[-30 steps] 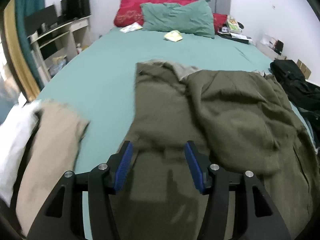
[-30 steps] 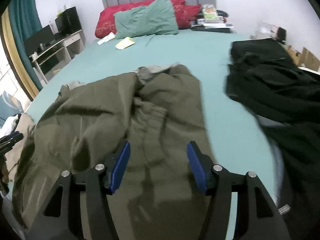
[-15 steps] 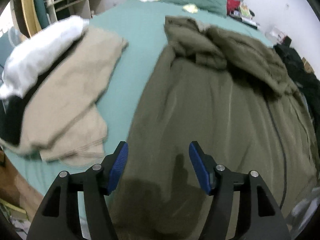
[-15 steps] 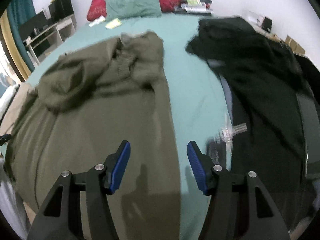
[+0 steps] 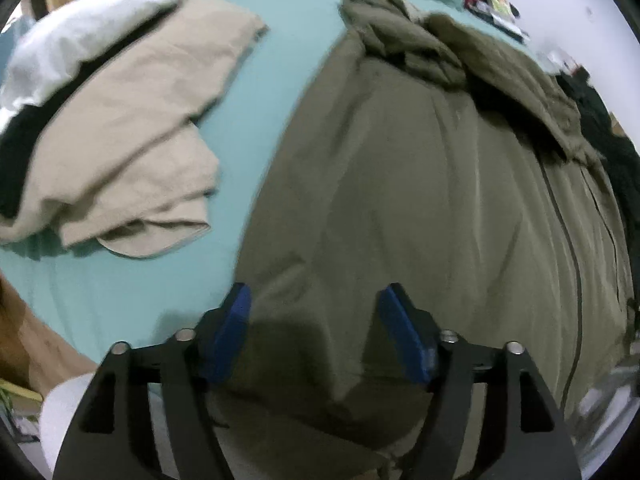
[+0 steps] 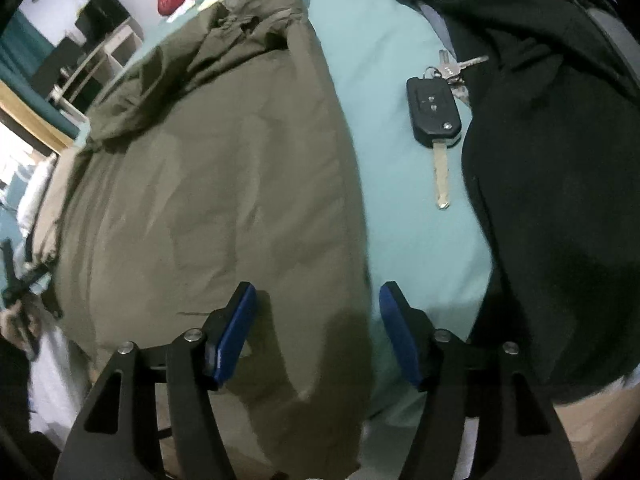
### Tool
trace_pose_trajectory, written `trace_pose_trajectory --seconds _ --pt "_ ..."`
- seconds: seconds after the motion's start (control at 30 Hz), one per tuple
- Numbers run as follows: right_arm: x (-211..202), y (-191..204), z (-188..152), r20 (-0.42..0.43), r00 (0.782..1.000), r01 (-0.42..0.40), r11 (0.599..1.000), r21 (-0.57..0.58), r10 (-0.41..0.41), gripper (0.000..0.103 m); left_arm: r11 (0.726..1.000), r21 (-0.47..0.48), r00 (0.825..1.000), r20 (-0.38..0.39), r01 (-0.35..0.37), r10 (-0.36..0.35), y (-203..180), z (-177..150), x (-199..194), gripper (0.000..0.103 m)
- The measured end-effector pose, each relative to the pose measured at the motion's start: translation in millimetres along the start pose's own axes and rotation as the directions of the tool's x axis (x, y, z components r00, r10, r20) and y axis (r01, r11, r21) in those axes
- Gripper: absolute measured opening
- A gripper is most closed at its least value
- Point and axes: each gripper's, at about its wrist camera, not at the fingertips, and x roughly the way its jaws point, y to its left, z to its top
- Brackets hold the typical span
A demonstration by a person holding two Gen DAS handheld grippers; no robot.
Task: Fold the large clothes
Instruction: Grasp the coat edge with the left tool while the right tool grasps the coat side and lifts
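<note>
Olive-green coat (image 5: pixel 420 200) lies spread flat over the teal bed (image 5: pixel 256 92), its upper part bunched toward the pillows. Left tool (image 5: pixel 314 334) hangs over the coat's near left edge, jaws apart and widening, fabric below them but not pinched. Right tool (image 6: pixel 318 334) hovers at the coat's near right edge (jaws also widening), nothing gripped. Beige clothes (image 5: pixel 132 128) sit left of the coat; car keys (image 6: pixel 434 116) lie between it and black clothes (image 6: pixel 560 160).
</note>
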Motion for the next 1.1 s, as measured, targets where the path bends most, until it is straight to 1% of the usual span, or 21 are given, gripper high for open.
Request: trace_pose_trajectory --seconds 0.03,0.1,0.13,0.17,0.2,0.23,0.27,0.3,0.33,0.37,0.4,0.47,0.5,0.53,0.6,0.63,0.77,0.83,0.93,1.03,1.1 --pt "-1.9 2.5 -3.8 0.009 1.000 -0.018 1.000 0.003 0.018 0.066 1.000 0.017 1.000 -0.022 0.004 -0.004 -4.6 -1.2 3.3 0.078" --pt "-2.2 13.4 -9.6 0.007 1.000 -0.026 0.999 -0.039 0.026 0.064 0.999 0.038 0.999 -0.033 -0.005 0.006 -11.8 -4.1 5.0 0.078" --pt "-0.6 19.6 -12.0 -0.003 0.999 -0.033 0.998 -0.058 0.033 0.055 0.999 0.053 0.999 -0.036 -0.010 0.012 -14.4 -5.9 5.1 0.079" --pt "2.9 26.3 -15.0 -0.018 0.999 -0.036 0.996 -0.077 0.034 0.048 0.997 0.076 0.999 -0.039 -0.021 0.024 -19.0 -6.8 5.8 0.079" --pt "5.3 33.3 -19.0 -0.019 1.000 -0.012 0.995 -0.103 0.010 0.046 0.995 0.093 0.999 -0.041 -0.022 0.026 -22.7 -8.2 5.9 0.079" --pt "7.2 43.3 -22.9 -0.013 0.999 0.035 0.989 -0.146 -0.038 0.042 0.994 0.109 0.999 -0.043 -0.014 0.019 -25.7 -8.8 5.0 0.078" --pt "7.7 51.3 -24.9 -0.013 0.998 0.063 0.981 -0.183 -0.067 0.037 0.992 0.122 0.999 -0.042 -0.007 0.013 -28.7 -10.4 4.2 0.078" --pt "6.1 53.6 -23.8 -0.010 0.997 0.069 0.980 -0.187 -0.072 0.019 0.990 0.142 0.999 -0.040 -0.005 0.010 -32.9 -12.7 3.0 0.077" --pt "4.3 52.2 -24.4 -0.005 0.997 0.070 0.982 -0.173 -0.072 0.007 0.986 0.169 0.999 -0.035 -0.012 0.018 -38.2 -16.3 1.1 0.066" --pt "0.8 48.5 -26.0 0.005 0.998 0.055 0.987 -0.154 -0.055 0.006 0.982 0.185 0.999 -0.029 -0.020 0.025 -41.5 -19.1 -0.9 0.060" --pt "-2.8 46.4 -26.7 0.014 0.999 0.048 0.988 -0.145 -0.047 0.005 0.980 0.197 1.000 -0.016 -0.019 0.023 -43.7 -21.9 -4.9 0.052" --pt "-17.1 43.5 -27.2 0.046 0.999 0.027 0.994 -0.110 -0.022 0.004 0.981 0.190 0.999 0.008 -0.035 0.035 -40.2 -23.9 -13.6 0.012" --pt "-25.2 42.1 -27.5 0.064 0.998 0.009 0.996 -0.092 -0.003 0.004 0.985 0.170 1.000 0.009 -0.023 0.022 -35.0 -23.4 -19.2 0.006" --pt "-36.0 40.6 -27.6 0.088 0.996 -0.017 0.997 -0.069 0.023 0.004 0.989 0.150 1.000 0.019 0.013 -0.016 -29.7 -23.0 -27.5 0.005" --pt "-54.4 42.3 -29.8 0.128 0.990 -0.058 0.997 -0.040 0.063 0.003 0.990 0.139 0.998 0.051 0.020 -0.027 -23.3 -21.4 -42.8 0.005" --pt "-64.8 44.3 -31.9 0.147 0.986 -0.080 0.996 -0.033 0.084 0.003 0.990 0.134 0.996 0.074 0.036 -0.046 -19.2 -22.0 -56.0 0.005" --pt "-102.9 51.2 -40.9 0.208 0.968 -0.142 0.990 -0.018 0.142 0.003 0.989 0.074 0.984 0.116 0.125 -0.133 -5.1 -19.2 -92.2 0.004" --pt "-114.0 58.9 -42.9 0.235 0.957 -0.171 0.985 -0.015 0.170 0.003 0.983 0.036 0.973 0.142 0.180 -0.184 3.6 -16.2 -114.5 0.004" --pt "-138.1 62.1 -47.8 0.277 0.936 -0.224 0.975 -0.008 0.217 0.003 0.972 0.000 0.955 0.186 0.234 -0.230 10.6 -15.0 -145.7 0.004" --pt "-165.5 66.3 -52.5 0.324 0.911 -0.272 0.962 0.007 0.255 0.003 0.965 -0.006 0.941 0.223 0.262 -0.254 12.0 -17.7 -176.7 0.004" --pt "-181.3 67.5 -55.6 0.344 0.899 -0.289 0.957 0.005 0.270 0.003 0.963 0.002 0.933 0.248 0.268 -0.260 12.7 -13.0 -198.4 0.004"
